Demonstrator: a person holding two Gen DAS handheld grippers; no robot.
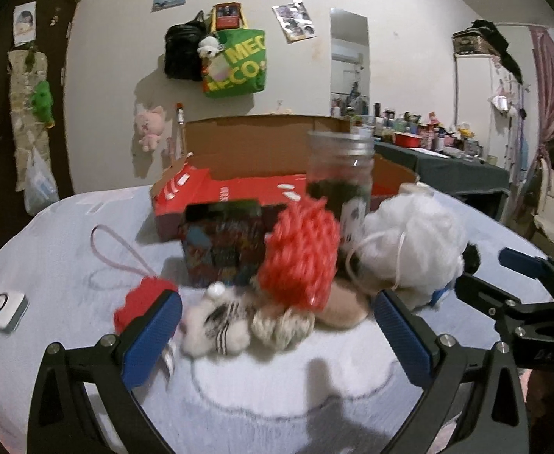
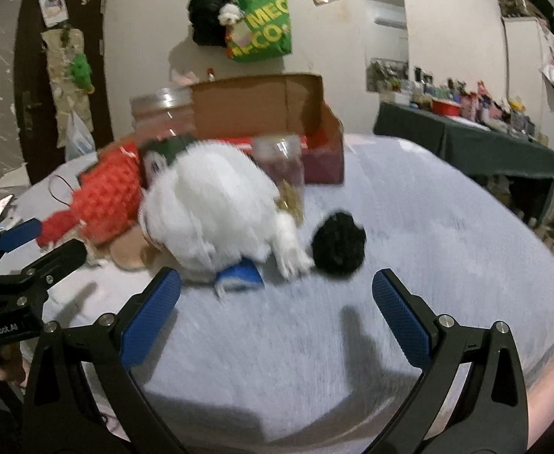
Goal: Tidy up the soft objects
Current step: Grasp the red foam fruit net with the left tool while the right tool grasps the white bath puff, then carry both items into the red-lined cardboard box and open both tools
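Sorting looks barely begun — the soft things sit heaped just ahead of both grippers: red knitted toy (image 1: 299, 253), white pompom (image 2: 216, 212), black pompom (image 2: 338, 244). Left gripper (image 1: 277, 317) and right gripper (image 2: 277, 299) spread, empty; cardboard box (image 1: 261, 166) waits behind.

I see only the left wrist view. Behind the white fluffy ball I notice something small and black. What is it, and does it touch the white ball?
Observer: It is a black pompom lying on the bed cover to the right of the white fluffy ball, close to it; blur hides whether they touch.
Operator: Is the right hand-held gripper already holding something?
Observer: No. The right hand-held gripper is open and empty above the cover, with the pompom just ahead of it.
Operator: Is anything under the white ball?
Observer: A blue piece sticks out beneath its near edge.
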